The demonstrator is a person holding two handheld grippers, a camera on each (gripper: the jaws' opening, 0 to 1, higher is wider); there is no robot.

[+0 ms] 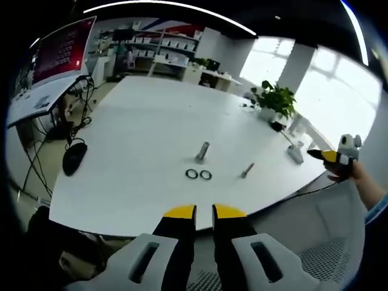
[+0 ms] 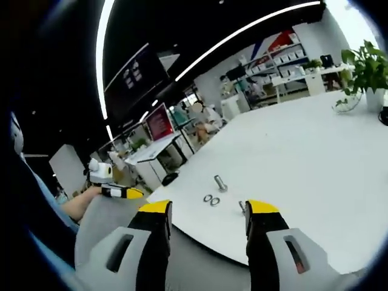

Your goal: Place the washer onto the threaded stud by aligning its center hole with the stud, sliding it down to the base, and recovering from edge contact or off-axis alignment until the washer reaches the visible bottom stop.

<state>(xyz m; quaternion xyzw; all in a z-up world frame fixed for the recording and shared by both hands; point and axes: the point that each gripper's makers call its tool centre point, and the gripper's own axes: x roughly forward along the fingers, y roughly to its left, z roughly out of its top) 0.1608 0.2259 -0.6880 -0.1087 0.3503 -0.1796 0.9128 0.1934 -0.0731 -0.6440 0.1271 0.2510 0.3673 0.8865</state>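
Observation:
Two dark washers (image 1: 192,174) (image 1: 206,175) lie flat side by side on the white table (image 1: 151,127). Just beyond them stands a short metal stud (image 1: 202,151), and a second, thinner stud (image 1: 247,170) is to their right. My left gripper (image 1: 204,212) hovers short of the table's near edge, its yellow-tipped jaws nearly together with nothing between them. My right gripper (image 2: 208,209) is open and empty, off the table edge, with the washers (image 2: 211,200) and the stud (image 2: 220,182) seen beyond its jaws. A hand holds that right gripper (image 1: 333,156) at the far right of the left gripper view.
A potted plant (image 1: 276,100) and small items stand at the table's far right side. A black mouse (image 1: 74,156) hangs off the left edge on cables. A grey mesh chair (image 1: 330,242) is below the near edge. Desks, a red screen (image 1: 60,51) and shelves are behind.

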